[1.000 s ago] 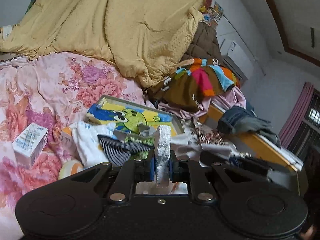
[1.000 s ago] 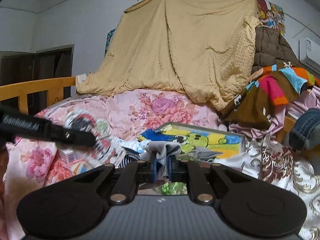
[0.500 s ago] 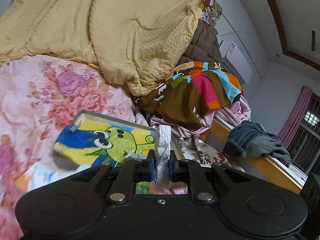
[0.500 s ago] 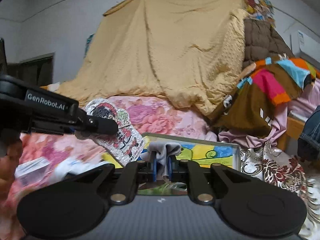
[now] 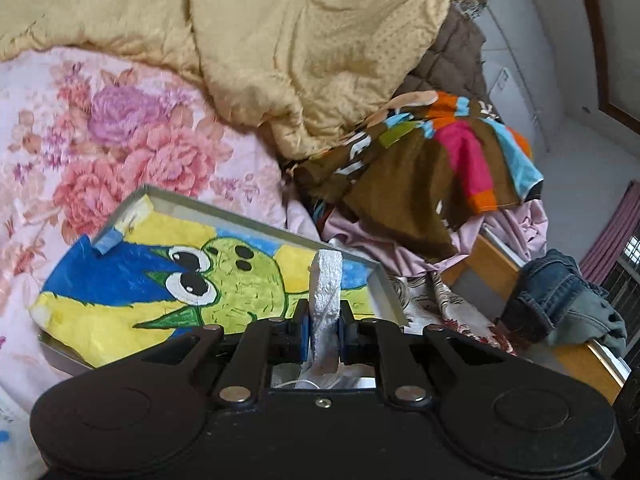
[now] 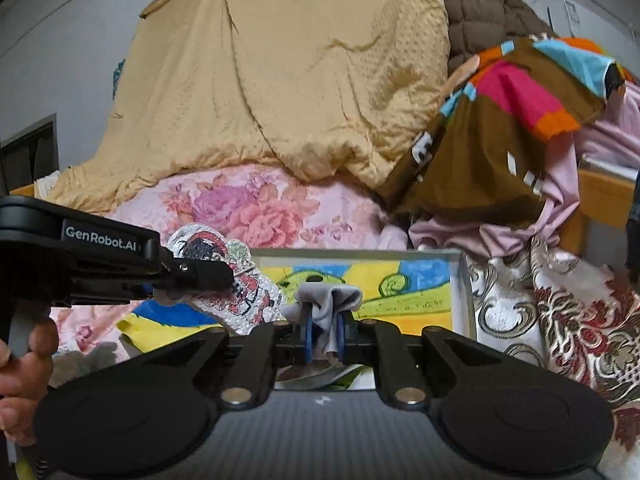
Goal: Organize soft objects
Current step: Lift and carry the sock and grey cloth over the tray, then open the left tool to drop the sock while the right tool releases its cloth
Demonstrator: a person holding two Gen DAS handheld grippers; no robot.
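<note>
My left gripper (image 5: 324,332) is shut on a flat white foam piece (image 5: 326,284), seen edge-on; in the right wrist view it (image 6: 228,284) shows a red and black cartoon print on its face. My right gripper (image 6: 322,336) is shut on a grey cloth (image 6: 328,300). Both are held just above the near edge of a shallow grey tray (image 5: 248,216) lined with a yellow, blue and green cartoon picture. The tray also shows in the right wrist view (image 6: 466,292). The left gripper (image 6: 216,276) is to the left of my right one.
The tray lies on a pink floral quilt (image 5: 132,140). A yellow blanket (image 5: 280,40) is heaped behind it. Colourful brown clothes (image 5: 432,168) and pink cloth pile at the right, with jeans (image 5: 556,300) on the wooden bed rail (image 5: 500,264). A patterned white and red cloth (image 6: 560,312) lies right of the tray.
Both grippers have moved forward and closer to the tray, each still holding its item. The pile of clothes and the small box at the left have dropped out of view.
</note>
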